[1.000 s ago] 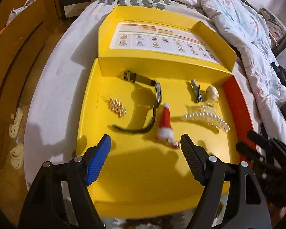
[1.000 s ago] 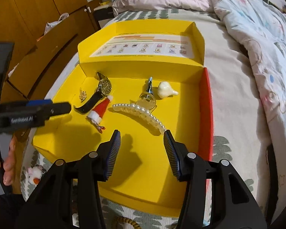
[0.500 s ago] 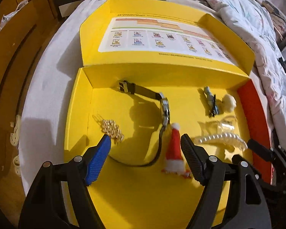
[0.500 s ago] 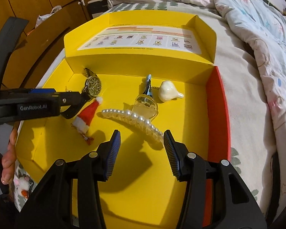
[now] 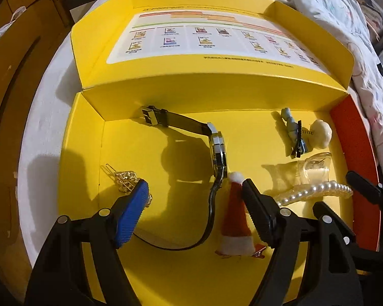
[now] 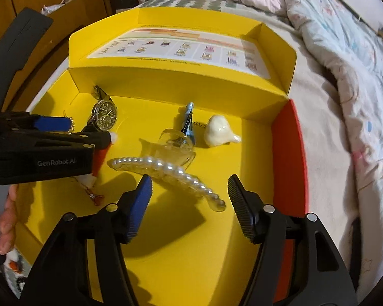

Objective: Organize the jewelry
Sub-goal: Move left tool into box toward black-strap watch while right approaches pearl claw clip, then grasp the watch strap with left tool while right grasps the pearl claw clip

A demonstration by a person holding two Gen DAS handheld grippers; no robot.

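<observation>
Judging by its look, the watch (image 5: 218, 150) will be the heaviest piece here — a stiff metal case on a soft strap (image 5: 212, 216), best held across the case, we think. It lies on edge in the yellow box (image 5: 191, 275), just ahead of our left gripper (image 5: 194, 196), between its open fingers. A gold hairpin (image 5: 126, 182) touches the blue pad. Our right gripper (image 6: 189, 196), also open and empty, hovers around the pearl clip (image 6: 166, 169) — light, slippery, likely fragile.
</observation>
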